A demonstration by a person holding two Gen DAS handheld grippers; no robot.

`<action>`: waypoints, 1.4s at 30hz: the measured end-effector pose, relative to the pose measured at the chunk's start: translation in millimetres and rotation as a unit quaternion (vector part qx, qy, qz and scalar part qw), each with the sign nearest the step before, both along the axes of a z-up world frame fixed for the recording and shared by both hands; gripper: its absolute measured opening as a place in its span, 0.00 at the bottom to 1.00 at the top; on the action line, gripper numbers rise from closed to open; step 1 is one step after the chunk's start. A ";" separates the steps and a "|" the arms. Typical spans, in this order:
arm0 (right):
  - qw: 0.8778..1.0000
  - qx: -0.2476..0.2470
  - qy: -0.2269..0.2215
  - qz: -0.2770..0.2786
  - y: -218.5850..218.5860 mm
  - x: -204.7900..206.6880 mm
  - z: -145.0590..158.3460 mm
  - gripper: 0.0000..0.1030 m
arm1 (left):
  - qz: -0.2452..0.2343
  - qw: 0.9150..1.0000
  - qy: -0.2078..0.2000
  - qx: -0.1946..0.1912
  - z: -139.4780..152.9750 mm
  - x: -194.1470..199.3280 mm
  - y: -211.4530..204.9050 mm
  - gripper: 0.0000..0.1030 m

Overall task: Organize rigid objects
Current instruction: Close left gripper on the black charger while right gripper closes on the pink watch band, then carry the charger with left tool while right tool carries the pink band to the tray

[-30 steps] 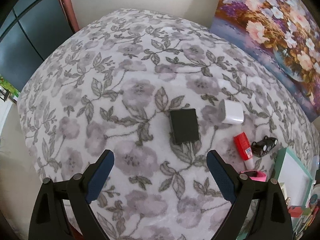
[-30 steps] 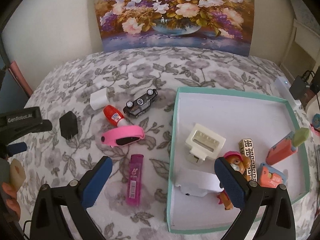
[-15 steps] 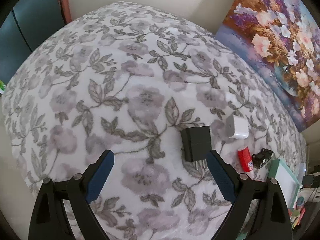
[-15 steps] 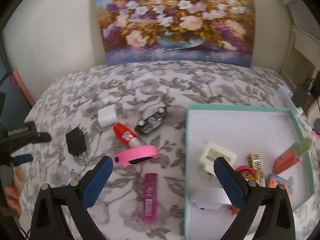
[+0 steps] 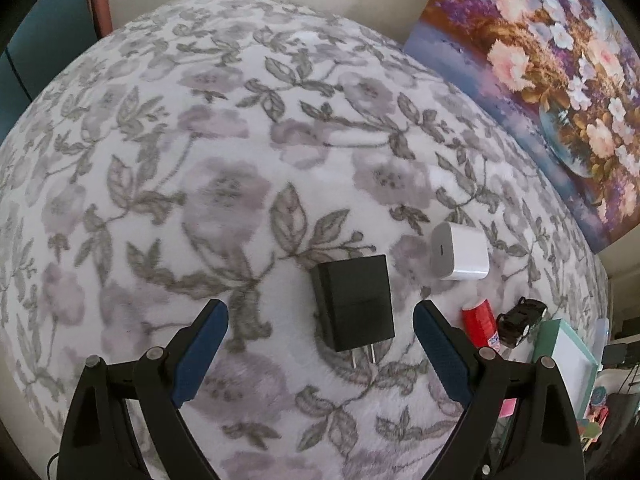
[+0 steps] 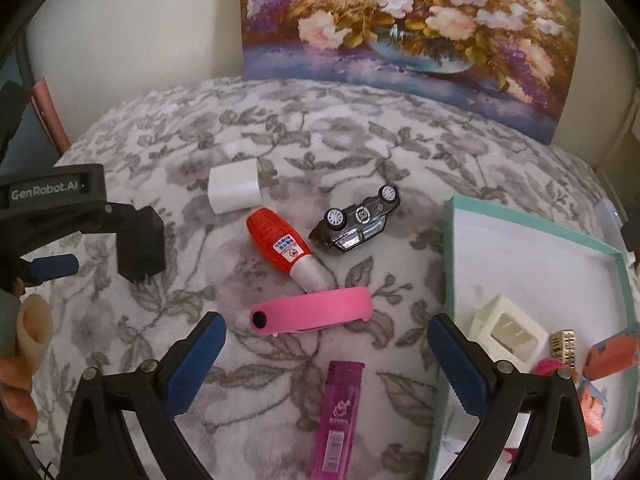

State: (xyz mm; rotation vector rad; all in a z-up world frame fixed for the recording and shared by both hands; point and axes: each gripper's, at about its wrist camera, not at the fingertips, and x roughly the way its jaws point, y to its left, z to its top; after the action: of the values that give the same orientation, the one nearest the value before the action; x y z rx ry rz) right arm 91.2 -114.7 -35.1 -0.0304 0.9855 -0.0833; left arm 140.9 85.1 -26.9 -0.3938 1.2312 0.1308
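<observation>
Left gripper [image 5: 320,316] (jaws wide) angled steeply over black charger [image 5: 352,304].

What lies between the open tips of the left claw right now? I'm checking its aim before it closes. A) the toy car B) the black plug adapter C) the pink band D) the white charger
B: in the left wrist view the black plug adapter lies on the floral blanket between the open left claw tips, untouched; the white charger lies outside them.
</observation>
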 end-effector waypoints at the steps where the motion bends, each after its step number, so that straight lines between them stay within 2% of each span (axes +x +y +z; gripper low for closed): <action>1: 1.000 0.000 0.003 -0.001 -0.3 2.3 -2.8 0.99 | -0.001 1.000 0.001 -0.002 -2.9 1.3 -1.5 0.91; 7: 1.000 0.001 0.010 -0.006 -2.8 11.4 -12.4 0.99 | -0.007 1.000 0.006 -0.011 -18.6 8.6 -8.3 0.91; 16: 1.000 0.003 0.010 -0.009 -5.3 14.8 -13.8 0.97 | -0.014 1.000 0.009 0.005 -24.4 12.6 -12.2 0.91; 19: 1.000 0.005 0.008 -0.013 -7.0 14.3 -12.0 0.95 | -0.021 1.000 0.011 0.011 -26.2 15.0 -17.5 0.83; 22: 1.000 0.011 0.004 -0.018 -8.4 14.2 -9.6 0.92 | -0.029 0.999 0.009 0.017 -25.4 15.9 -20.2 0.70; 24: 1.000 0.013 0.002 -0.019 -8.3 14.1 -8.4 0.91 | -0.031 0.999 0.007 0.014 -24.5 17.1 -21.0 0.56; 27: 1.000 0.017 0.001 -0.018 -7.4 13.7 -7.3 0.85 | -0.037 0.999 0.005 0.009 -22.8 16.8 -23.1 0.44; 29: 1.000 0.021 0.002 -0.015 -7.1 13.2 -7.1 0.79 | -0.042 0.999 0.006 0.018 -21.6 17.8 -26.6 0.43; 31: 0.999 0.029 0.002 -0.013 -7.1 12.8 -6.3 0.67 | -0.046 0.999 0.007 0.020 -20.1 17.4 -27.1 0.42; 32: 0.999 0.030 0.002 -0.012 -6.9 12.8 -5.5 0.65 | -0.046 0.999 0.007 0.017 -19.2 17.6 -27.3 0.42; 42: 0.999 0.050 -0.014 -0.017 -13.3 9.4 6.8 0.64 | -0.041 0.999 -0.012 0.029 10.0 9.6 -19.9 0.42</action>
State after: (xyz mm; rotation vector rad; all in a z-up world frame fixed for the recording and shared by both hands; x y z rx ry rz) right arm 100.6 -128.0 -28.3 0.0790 0.9621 -0.0661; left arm 150.5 65.2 -16.9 -0.2944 1.2162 0.0917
